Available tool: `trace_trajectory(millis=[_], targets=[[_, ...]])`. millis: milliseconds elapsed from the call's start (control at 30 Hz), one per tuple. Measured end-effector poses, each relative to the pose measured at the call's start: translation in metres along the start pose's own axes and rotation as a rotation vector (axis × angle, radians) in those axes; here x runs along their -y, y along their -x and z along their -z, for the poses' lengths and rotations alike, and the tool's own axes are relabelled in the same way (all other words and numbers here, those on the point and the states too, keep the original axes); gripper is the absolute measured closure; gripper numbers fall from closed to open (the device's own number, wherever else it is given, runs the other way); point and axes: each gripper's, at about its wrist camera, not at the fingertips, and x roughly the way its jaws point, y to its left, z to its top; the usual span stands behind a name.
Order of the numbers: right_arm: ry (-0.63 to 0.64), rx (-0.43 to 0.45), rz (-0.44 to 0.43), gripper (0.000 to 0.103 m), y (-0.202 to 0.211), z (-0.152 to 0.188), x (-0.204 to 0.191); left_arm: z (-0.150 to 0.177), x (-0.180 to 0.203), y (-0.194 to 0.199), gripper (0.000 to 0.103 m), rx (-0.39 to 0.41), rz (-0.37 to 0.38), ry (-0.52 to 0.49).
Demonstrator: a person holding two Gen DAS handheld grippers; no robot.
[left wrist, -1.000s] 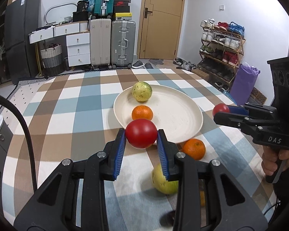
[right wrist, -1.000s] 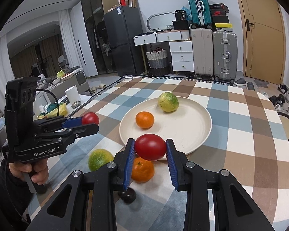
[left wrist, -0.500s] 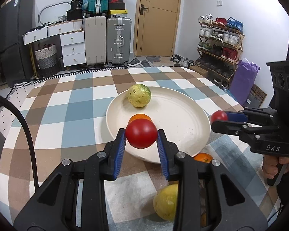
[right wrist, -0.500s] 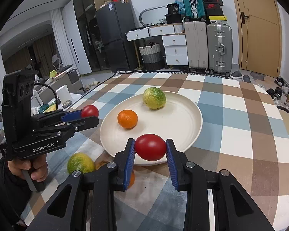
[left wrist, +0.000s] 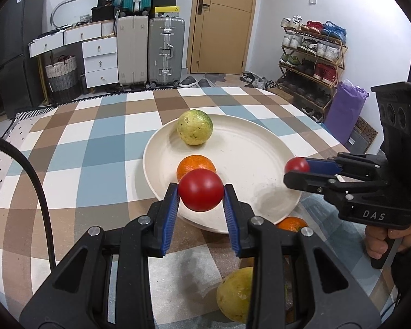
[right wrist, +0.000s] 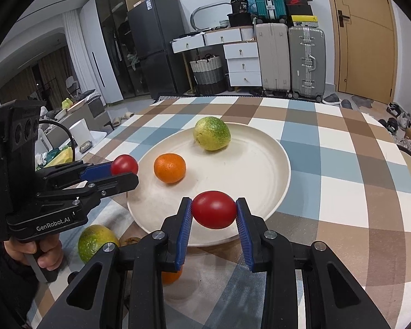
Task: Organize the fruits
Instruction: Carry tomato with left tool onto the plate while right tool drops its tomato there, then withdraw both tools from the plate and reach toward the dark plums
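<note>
A cream plate [left wrist: 260, 164] [right wrist: 260, 164] on the checked tablecloth holds a yellow-green fruit [left wrist: 195, 127] [right wrist: 211, 133] and an orange [left wrist: 196, 163] [right wrist: 169, 168]. My left gripper [left wrist: 200, 201] [right wrist: 124, 168] is shut on a red tomato [left wrist: 200, 189] above the plate's near left rim. My right gripper [right wrist: 214, 213] [left wrist: 297, 171] is shut on another red tomato [right wrist: 214, 209] above the plate's near right rim. A second orange [left wrist: 291, 223] [right wrist: 171, 275] and a second green fruit [left wrist: 234, 297] [right wrist: 96, 242] lie on the cloth beside the plate, partly hidden by the grippers.
The checked tablecloth [left wrist: 96, 164] covers the table. Beyond it stand suitcases [left wrist: 165, 50], white drawers [left wrist: 100, 63], a shoe rack [left wrist: 312, 54] and a dark fridge [right wrist: 153, 49].
Both grippers have moved forward with their tomatoes, from in front of the plate to over its near rim. The loose orange and green fruit now lie lower in both views.
</note>
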Motion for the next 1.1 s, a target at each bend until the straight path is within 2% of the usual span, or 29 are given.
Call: trace_trajectory(millis=[300, 433, 533, 600, 667, 733, 833, 900, 1000, 1033, 1100], targets=[[-0.013, 0.015, 0.004, 0.068, 0.002, 0.0, 0.003, 0.0, 0.003, 0.0, 0.073, 0.0, -0.011, -0.011], [0.005, 0.024, 0.017, 0.061, 0.004, 0.001, 0.0, 0.0, 0.003, 0.002, 0.071, 0.002, -0.017, -0.012], [0.0, 0.033, 0.022, 0.054, 0.007, 0.002, 0.0, 0.003, 0.002, 0.004, 0.059, -0.001, -0.024, 0.002], [-0.005, 0.043, 0.036, 0.054, 0.009, 0.002, 0.0, 0.003, 0.001, 0.007, 0.05, 0.005, -0.024, 0.004], [-0.005, 0.048, 0.039, 0.049, 0.011, 0.003, 0.0, 0.004, 0.0, 0.012, 0.031, 0.019, -0.031, 0.012], [-0.004, 0.06, 0.039, 0.036, 0.013, 0.003, 0.001, 0.004, -0.001, 0.018, 0.022, 0.043, -0.03, 0.024], [-0.002, 0.073, 0.035, 0.026, 0.015, 0.003, 0.0, 0.004, -0.002, 0.026, 0.02, 0.062, -0.032, 0.032], [0.001, 0.083, 0.039, 0.02, 0.017, 0.003, -0.001, 0.004, -0.003, 0.027, 0.015, 0.06, -0.043, 0.031], [0.007, 0.088, 0.037, 0.01, 0.018, 0.003, -0.002, 0.007, -0.002, 0.029, 0.002, 0.05, -0.053, 0.033], [0.007, 0.086, 0.035, 0.005, 0.018, 0.004, -0.002, 0.009, -0.001, 0.03, 0.001, 0.052, -0.055, 0.033], [0.011, 0.099, 0.029, 0.003, 0.021, 0.005, -0.003, 0.012, -0.001, 0.032, 0.001, 0.051, -0.058, 0.03]])
